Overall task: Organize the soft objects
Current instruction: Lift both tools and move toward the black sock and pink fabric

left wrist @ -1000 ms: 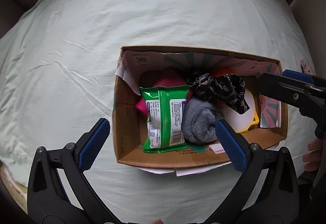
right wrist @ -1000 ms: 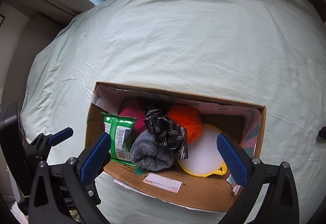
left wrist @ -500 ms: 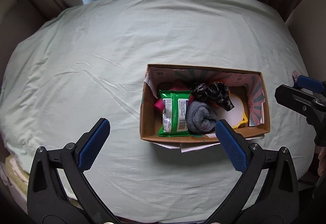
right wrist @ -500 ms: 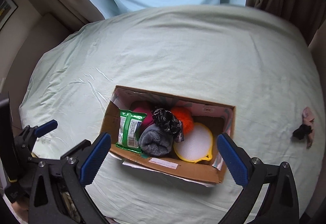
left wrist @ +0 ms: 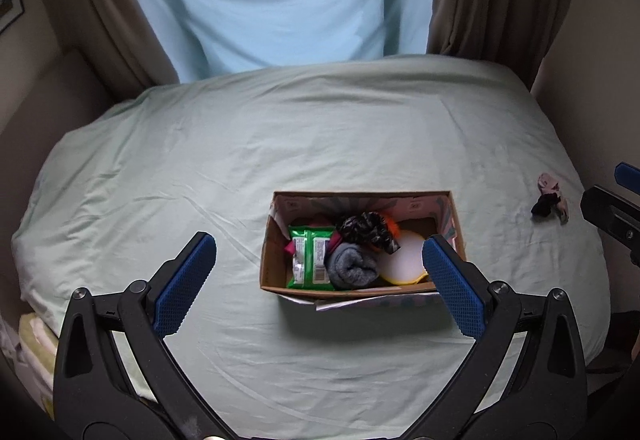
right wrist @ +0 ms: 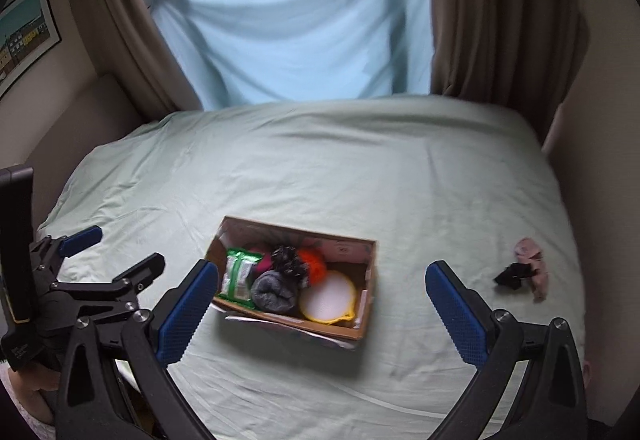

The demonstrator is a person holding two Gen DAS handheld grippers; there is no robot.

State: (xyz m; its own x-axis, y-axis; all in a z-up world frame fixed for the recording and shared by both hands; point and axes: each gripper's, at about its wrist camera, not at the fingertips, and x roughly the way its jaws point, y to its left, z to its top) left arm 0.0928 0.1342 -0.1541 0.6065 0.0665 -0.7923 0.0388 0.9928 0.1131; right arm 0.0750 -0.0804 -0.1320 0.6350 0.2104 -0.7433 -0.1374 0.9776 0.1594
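Both hand-held grippers, left [left wrist: 318, 268] and right [right wrist: 322, 298], gape wide and empty near the cardboard box [left wrist: 276, 240]; pink-black scrunchie [right wrist: 524, 272] lies far right by the bed [right wrist: 320, 160] edge.

An open cardboard box [left wrist: 272, 272] sits on the bed, toward its near side, with torn patterned paper lining its walls. Packed inside, from left to right: a green wet-wipes pack [left wrist: 310, 258] lying flat, a magenta item [left wrist: 289, 248] tucked under it, a rolled grey fuzzy sock [left wrist: 352, 268], and a round white pad with a yellow rim [left wrist: 402, 256] leaning at the right end. A black patterned scrunchie [left wrist: 366, 226] lies on top toward the far wall, with an orange fluffy ball [right wrist: 314, 260] just beside it. Well apart, at the bed's right edge, lies a crumpled pink and black cloth piece [left wrist: 550, 196].
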